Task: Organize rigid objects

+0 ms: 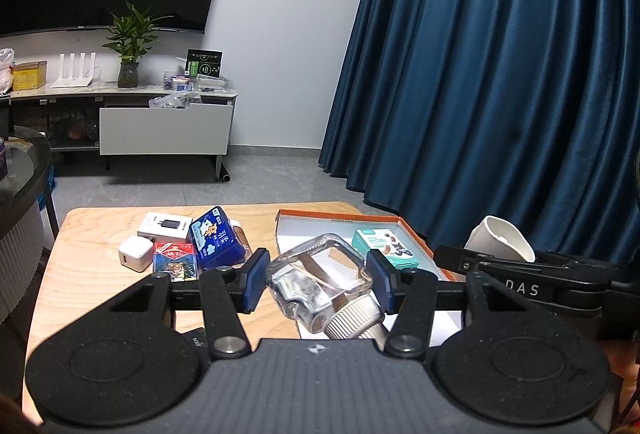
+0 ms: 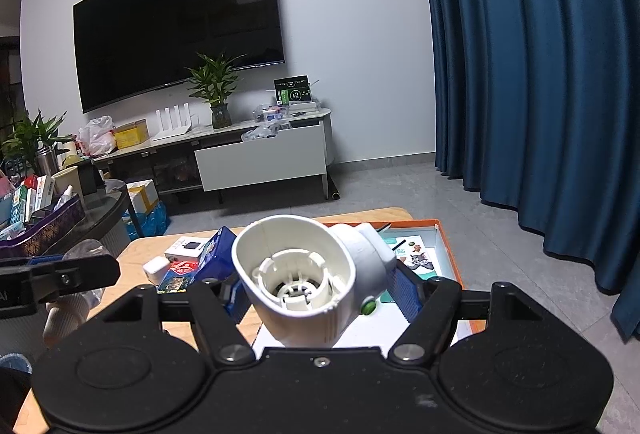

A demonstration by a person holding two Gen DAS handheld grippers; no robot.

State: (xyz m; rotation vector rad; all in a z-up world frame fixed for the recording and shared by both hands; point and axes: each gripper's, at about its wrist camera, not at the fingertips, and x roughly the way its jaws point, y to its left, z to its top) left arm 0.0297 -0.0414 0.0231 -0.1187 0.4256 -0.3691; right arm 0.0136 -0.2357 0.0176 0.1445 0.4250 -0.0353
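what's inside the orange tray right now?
The orange tray holds a teal carton lying flat on its white floor, cartoon print visible. The glass bottle in the left gripper covers the tray's near part, so that part can't be checked.

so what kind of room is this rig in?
Most likely a home living room: a large wall-mounted TV above a low media console, a potted plant on it, and floor-length blue curtains. The work surface is a small wooden table.

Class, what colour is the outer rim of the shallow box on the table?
Orange; the box shows it best in the left wrist view.
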